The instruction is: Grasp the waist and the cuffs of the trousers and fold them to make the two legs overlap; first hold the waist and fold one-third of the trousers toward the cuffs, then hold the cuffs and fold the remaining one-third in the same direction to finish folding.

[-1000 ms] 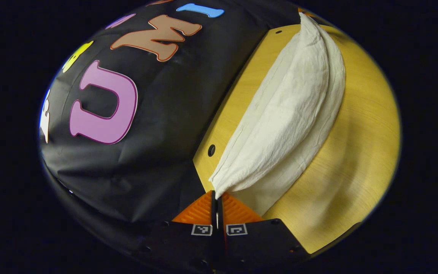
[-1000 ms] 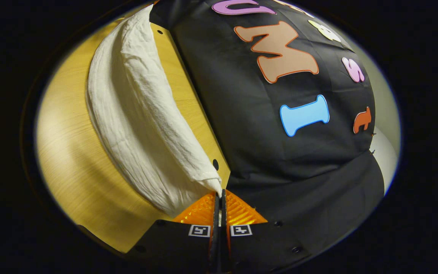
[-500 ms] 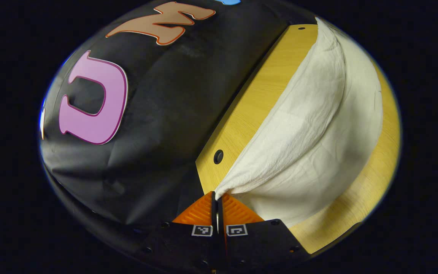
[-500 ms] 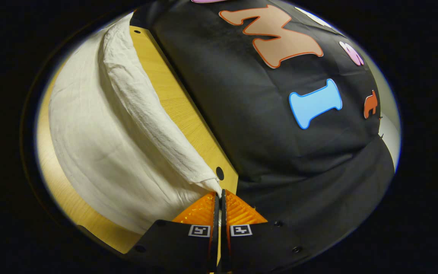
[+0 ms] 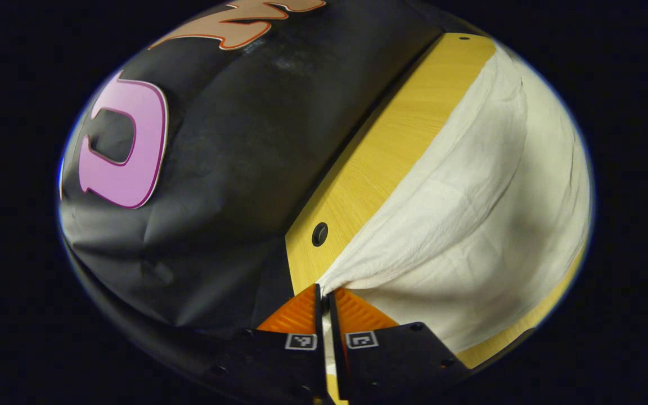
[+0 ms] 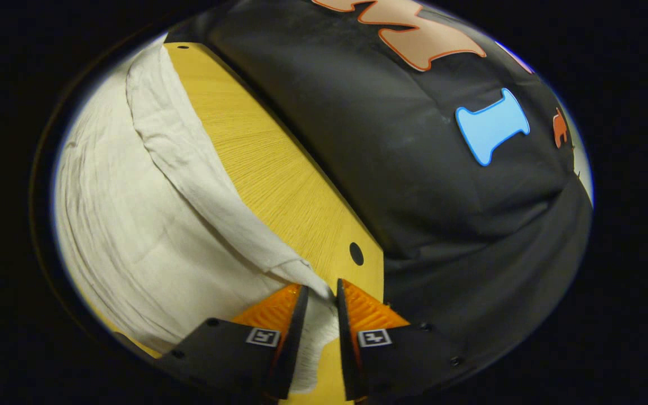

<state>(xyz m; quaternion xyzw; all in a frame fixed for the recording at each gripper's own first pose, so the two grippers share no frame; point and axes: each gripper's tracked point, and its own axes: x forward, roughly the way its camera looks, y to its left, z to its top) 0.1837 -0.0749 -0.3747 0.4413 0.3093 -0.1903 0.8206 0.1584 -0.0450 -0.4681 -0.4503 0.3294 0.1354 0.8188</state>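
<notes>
Bare table strip (image 5: pixel 380 163) beyond trousers (image 5: pixel 470 225), booth wall (image 5: pixel 245 157) close behind table edge

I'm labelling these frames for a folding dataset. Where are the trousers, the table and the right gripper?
trousers (image 5: pixel 470 225), left gripper view, on the creased cloth's middle.
table (image 6: pixel 279 185), right gripper view, on bare wood beside the cloth.
right gripper (image 6: pixel 321 295), right gripper view, midway between its parted fingertips.

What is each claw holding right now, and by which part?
Left claw barely pinches a corner of the trousers. Right claw has opened; the corner lies loose between its fingers.
</notes>
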